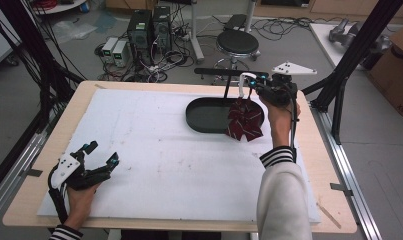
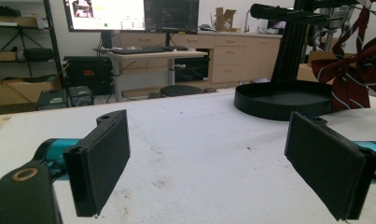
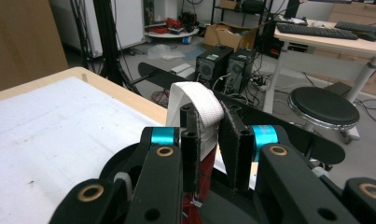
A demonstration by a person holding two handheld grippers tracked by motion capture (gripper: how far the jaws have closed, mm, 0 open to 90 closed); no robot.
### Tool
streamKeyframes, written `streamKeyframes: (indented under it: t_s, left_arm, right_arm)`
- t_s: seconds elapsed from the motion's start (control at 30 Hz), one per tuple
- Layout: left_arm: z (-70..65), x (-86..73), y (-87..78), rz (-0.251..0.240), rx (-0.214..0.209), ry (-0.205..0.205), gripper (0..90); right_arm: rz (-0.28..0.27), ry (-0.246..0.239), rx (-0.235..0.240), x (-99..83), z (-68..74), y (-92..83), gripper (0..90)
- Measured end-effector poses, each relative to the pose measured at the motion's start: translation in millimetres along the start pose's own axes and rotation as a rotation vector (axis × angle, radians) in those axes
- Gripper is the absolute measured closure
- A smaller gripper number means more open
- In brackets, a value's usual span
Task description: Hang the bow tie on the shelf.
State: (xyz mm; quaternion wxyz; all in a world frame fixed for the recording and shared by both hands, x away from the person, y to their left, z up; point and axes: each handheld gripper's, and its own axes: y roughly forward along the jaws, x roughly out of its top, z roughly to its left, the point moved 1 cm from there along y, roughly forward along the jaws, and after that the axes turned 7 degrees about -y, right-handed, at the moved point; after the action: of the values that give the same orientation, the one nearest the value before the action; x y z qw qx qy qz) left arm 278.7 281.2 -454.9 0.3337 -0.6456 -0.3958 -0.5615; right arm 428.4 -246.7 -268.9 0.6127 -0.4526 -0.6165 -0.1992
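A dark red striped bow [image 1: 245,120] hangs from a white strap loop [image 3: 197,109]. My right gripper [image 1: 249,82] is shut on that strap and holds the bow over the right end of a black oval tray [image 1: 199,117]. In the right gripper view the two pads [image 3: 190,154] pinch the strap, with red cloth [image 3: 206,172] just below them. A black stand with a level bar [image 1: 224,72] rises from the tray, close behind the strap. My left gripper [image 1: 101,152] lies at the table's front left, open with nothing between its pads [image 2: 101,158]. Far off, the left gripper view shows the bow [image 2: 353,70] and tray [image 2: 279,100].
A white foam sheet [image 1: 154,150] covers most of the wooden table. Behind the far edge stand a black stool [image 1: 237,42] and computer towers [image 1: 149,27] among cables. Black frame posts [image 1: 349,55] rise at the right.
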Motion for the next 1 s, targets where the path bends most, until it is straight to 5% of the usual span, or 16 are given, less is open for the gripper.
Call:
streamKeyframes:
  t_s: [0.6,1.0]
  left_arm:
    - [0.3,0.0,0.1,0.002,0.001,0.0,14.5]
    - [0.0,0.0,-0.1,0.0,0.001,0.001,14.4]
  right_arm:
    - [0.004,-0.039,-0.048,25.8,-21.2,20.7,78.7]
    - [0.057,-0.036,-0.069,14.0,-21.1,54.5,78.6]
